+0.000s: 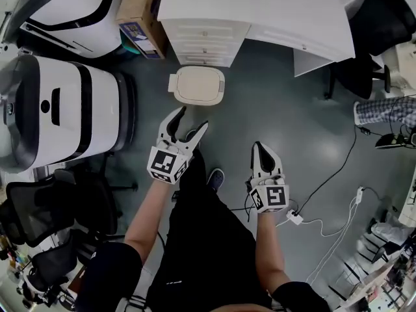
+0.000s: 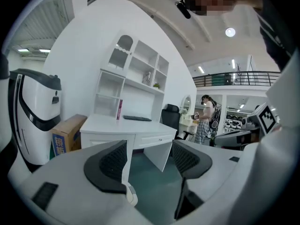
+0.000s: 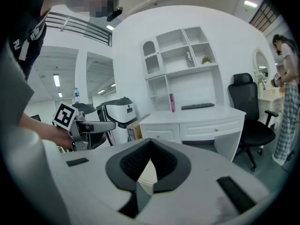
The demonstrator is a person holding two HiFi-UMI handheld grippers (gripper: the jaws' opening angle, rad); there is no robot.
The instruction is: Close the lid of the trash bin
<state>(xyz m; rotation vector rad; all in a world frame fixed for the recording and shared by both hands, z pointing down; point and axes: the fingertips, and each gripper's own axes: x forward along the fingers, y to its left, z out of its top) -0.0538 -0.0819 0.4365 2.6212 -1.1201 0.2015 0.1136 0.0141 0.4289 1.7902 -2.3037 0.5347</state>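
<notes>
Trash bin (image 1: 198, 86) down on the grey floor (image 1: 279, 109), just in front of the drawers of a white desk (image 1: 208, 41). Cream lid (image 1: 200, 82) flat across the top, seen from above. Near the bin, on the person's side, left gripper (image 1: 193, 122) with jaws wide apart and nothing between them, pointing toward the bin but clear of it. Further right and lower in the head view, right gripper (image 1: 260, 149) with jaws pressed tip to tip, gripping nothing. Beside the desk on the left, a cardboard box (image 1: 138, 12). Left of the bin, a large white machine (image 1: 58, 109) with black trim. Off to the right, a black office chair (image 1: 364, 64) and a white cable (image 1: 325, 223) loose on the floor.
</notes>
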